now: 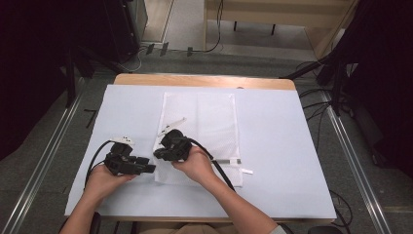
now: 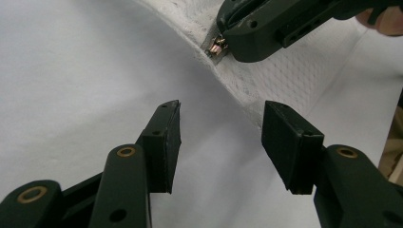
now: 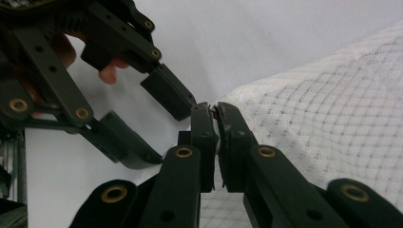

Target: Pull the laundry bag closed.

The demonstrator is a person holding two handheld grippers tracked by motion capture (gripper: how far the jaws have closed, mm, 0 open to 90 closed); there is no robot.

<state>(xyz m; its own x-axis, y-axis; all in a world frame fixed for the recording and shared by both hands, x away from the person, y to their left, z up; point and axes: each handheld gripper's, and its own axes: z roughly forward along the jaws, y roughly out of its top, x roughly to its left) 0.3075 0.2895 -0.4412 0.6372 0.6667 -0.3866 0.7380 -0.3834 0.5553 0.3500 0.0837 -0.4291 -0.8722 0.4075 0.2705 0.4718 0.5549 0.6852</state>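
White mesh laundry bag (image 1: 204,131) lies flat mid-counter (image 1: 272,146), running toward the near edge. Right gripper (image 1: 160,155) has its fingers clenched on the bag's near-left corner at the zipper pull (image 2: 217,46). Left gripper (image 1: 148,168) sits just beside it, fingers released, nothing between them.

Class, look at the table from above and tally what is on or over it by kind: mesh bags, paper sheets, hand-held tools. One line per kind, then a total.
White mesh bag: 1
White paper sheet covering the table: 1
Black tools, left tool and right tool: 2
Total: 4
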